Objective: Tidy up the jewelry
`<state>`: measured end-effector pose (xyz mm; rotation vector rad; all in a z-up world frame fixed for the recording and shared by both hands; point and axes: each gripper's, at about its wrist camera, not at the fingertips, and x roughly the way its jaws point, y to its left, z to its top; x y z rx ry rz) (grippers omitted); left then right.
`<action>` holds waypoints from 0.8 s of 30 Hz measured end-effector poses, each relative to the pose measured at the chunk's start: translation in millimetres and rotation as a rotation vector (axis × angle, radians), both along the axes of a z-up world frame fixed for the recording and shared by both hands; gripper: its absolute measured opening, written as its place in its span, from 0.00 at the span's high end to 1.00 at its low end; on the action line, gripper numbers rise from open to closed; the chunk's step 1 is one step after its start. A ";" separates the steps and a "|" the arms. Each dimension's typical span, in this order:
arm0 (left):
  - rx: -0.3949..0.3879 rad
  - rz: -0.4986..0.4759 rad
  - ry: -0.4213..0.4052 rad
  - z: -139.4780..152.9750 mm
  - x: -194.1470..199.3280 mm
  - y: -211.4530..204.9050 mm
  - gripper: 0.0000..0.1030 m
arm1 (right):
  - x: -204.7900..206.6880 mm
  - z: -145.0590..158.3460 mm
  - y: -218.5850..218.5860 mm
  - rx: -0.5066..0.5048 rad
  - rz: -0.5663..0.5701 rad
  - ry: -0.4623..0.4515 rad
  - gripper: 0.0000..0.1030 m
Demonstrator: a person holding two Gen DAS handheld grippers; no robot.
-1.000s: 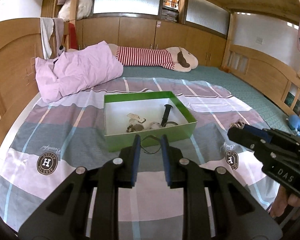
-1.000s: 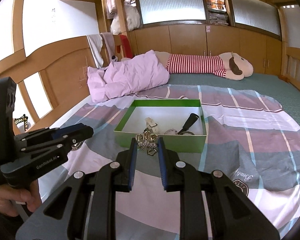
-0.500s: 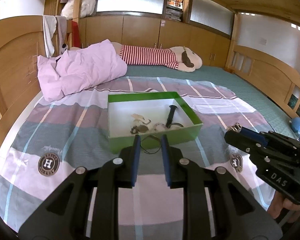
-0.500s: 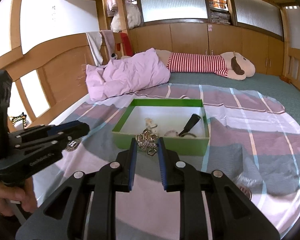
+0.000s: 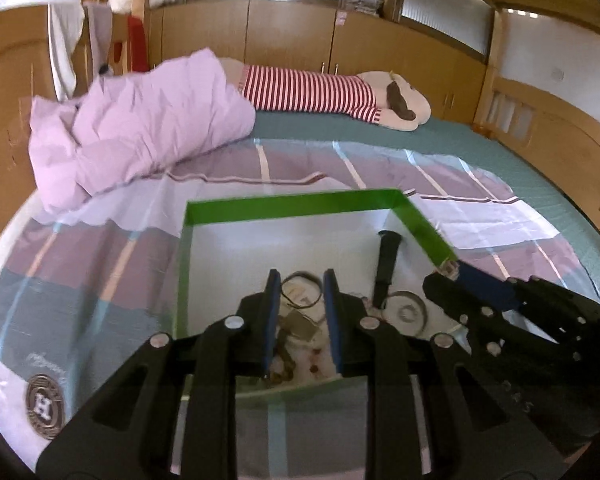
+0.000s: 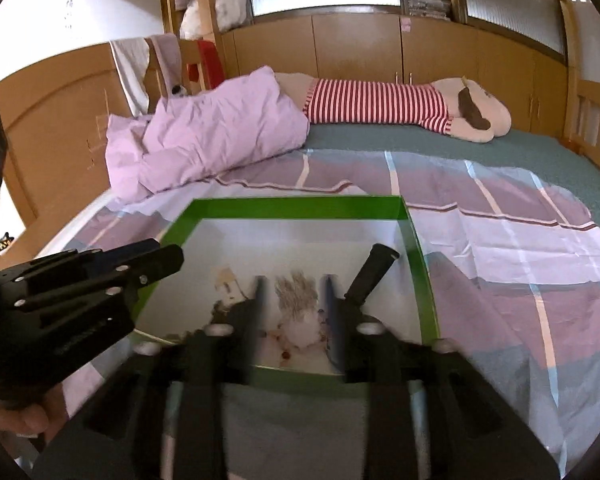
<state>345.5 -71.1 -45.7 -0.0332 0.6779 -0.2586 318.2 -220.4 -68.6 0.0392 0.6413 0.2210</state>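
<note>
Jewelry, mixed lot, lying in the green-walled cardboard box with a white floor (image 5: 292,206), which sits on the striped purple-and-grey bedsheet (image 5: 80,264).

Thin dark cord loop (image 5: 300,290): between the blue pads of my left gripper (image 5: 300,312), over the box's near half; whether it hangs or rests on the floor I cannot tell. The jaws have just been opening and the pads stand clear of it.

Silvery ornament, motion-smeared (image 6: 296,292): between the fingers of my right gripper (image 6: 294,308), over the box floor. Those jaws have also just been opening, no pad pressing on it.

Other contents: black stick-shaped handle (image 5: 386,260) toward the box's right wall; silver ring-shaped bangle (image 5: 406,312) just below it; small reddish beads and brownish pieces at the near wall, too blurred to identify.

Box's near wall is partly hidden behind both grippers.
</note>
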 end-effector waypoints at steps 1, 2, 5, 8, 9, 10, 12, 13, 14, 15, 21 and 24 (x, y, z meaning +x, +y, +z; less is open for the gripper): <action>-0.003 0.010 0.003 -3.2 1.3 2.0 0.47 | -1.6 2.3 -2.3 -0.004 -0.007 -0.010 0.51; -0.002 0.021 -0.001 -4.4 1.3 3.9 0.43 | -3.9 7.5 -4.6 -0.005 -0.010 -0.020 0.51; 0.005 0.019 -0.019 6.9 -5.5 8.4 0.37 | -17.0 29.5 -13.0 0.013 -0.022 -0.056 0.51; 0.018 0.035 -0.061 32.5 -28.5 14.0 0.25 | -43.8 53.0 -19.4 0.034 -0.041 -0.078 0.51; 0.016 0.033 -0.071 40.2 -39.0 15.2 0.24 | -54.0 59.1 -20.1 0.041 -0.041 -0.084 0.51; 0.016 0.035 -0.085 47.9 -50.8 16.6 0.21 | -62.1 63.4 -20.2 0.045 -0.037 -0.090 0.51; 0.046 0.040 -0.124 63.5 -79.4 17.6 0.17 | -87.9 76.0 -18.0 0.034 -0.047 -0.112 0.46; 0.059 0.049 -0.133 68.5 -89.5 18.1 0.16 | -99.3 80.0 -16.9 0.039 -0.050 -0.121 0.43; 0.065 0.059 -0.134 72.9 -99.7 19.6 0.16 | -108.4 81.5 -15.8 0.044 -0.045 -0.124 0.39; 0.053 0.058 -0.129 76.8 -112.2 22.6 0.16 | -117.8 82.0 -14.7 0.044 -0.045 -0.125 0.37; 0.037 0.067 -0.122 83.3 -160.8 31.3 0.16 | -161.7 74.2 -11.7 0.038 -0.051 -0.078 0.37; 0.025 0.067 -0.113 81.0 -182.0 30.6 0.14 | -176.7 73.5 -10.0 0.011 -0.066 -0.085 0.31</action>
